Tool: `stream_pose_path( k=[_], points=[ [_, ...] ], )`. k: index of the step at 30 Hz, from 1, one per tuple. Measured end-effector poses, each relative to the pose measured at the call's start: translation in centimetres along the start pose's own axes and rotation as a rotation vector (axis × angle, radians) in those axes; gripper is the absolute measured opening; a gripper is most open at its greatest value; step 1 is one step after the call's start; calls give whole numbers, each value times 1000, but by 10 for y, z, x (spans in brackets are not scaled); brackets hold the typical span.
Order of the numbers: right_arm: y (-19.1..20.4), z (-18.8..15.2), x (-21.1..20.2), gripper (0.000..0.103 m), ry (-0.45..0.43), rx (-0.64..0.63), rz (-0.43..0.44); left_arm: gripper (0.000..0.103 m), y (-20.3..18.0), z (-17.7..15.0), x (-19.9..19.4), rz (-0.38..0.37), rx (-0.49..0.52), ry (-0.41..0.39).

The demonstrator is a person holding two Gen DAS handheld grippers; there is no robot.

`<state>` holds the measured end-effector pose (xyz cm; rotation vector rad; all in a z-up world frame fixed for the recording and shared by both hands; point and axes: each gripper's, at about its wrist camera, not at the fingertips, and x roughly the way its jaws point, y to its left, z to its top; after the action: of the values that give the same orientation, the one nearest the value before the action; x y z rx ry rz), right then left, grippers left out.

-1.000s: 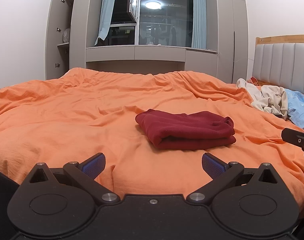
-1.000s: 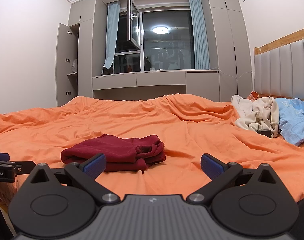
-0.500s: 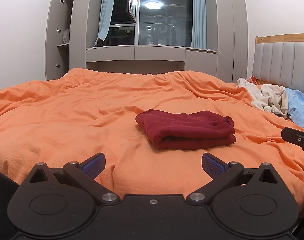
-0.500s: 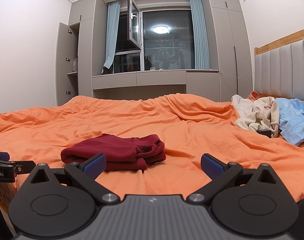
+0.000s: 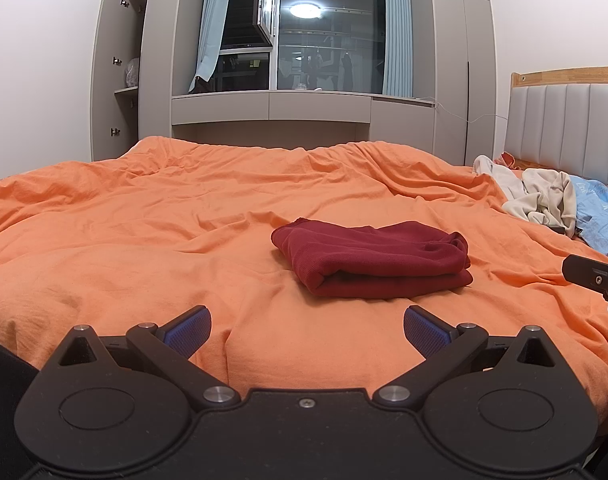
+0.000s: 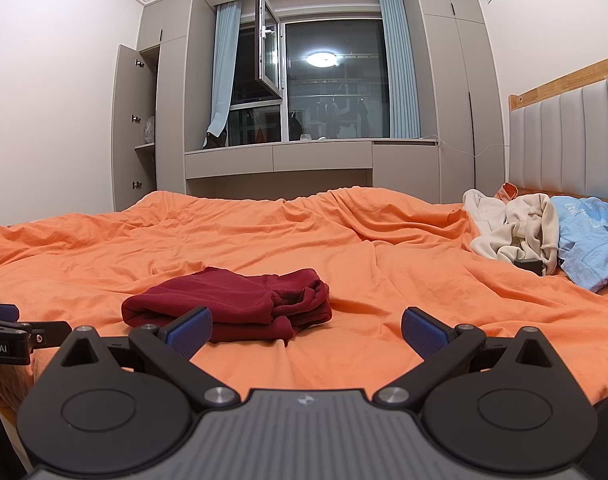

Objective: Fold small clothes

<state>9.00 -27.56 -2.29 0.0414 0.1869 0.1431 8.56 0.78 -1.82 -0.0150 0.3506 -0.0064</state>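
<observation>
On bed, mid-frame: 1 dark red garment, folded into a compact flat bundle w/ at least 2 stacked layers visible at its near edge, lying on orange duvet. Nothing touching it. Right wrist view shows the same bundle left of center, open ends/cuffs facing right.

Left gripper: 2 fingers spread wide, blue pads well apart, nothing between them but duvet. Low over the near edge of the bed, red bundle ahead and slightly right, not touching.

Right gripper: 2 fingers also spread wide, blue pads far apart, holding nothing. Left pad overlaps the red bundle's near edge in the view, but can't tell any contact; looks apart.

Each gripper's tip shows at the edge of the other's cam: right one at far right of left view, left one at far left of right view w/ partial white lettering.

Unfolded pile near headboard, right side: 1 cream/beige garment crumpled, 1 light blue garment just beside it on the right, touching. Small scrap of orange-ish fabric behind the cream one, unclear what. 1 small dark object under cream garment's edge, can't ID.

Bkgd: 1 window w/ 1 pane swung open, 2 pale blue curtains, 1 ceiling light reflected in glass. Gray cabinets both sides; 1 cabinet door open at left.
</observation>
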Motion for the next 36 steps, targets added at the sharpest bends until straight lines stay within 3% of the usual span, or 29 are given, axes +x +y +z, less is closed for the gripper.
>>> stream_pose_path(
  k=[36],
  points=[
    [1,0,0,103,3,-2,0,102,0,-2,0,-25,0,2]
  ],
)
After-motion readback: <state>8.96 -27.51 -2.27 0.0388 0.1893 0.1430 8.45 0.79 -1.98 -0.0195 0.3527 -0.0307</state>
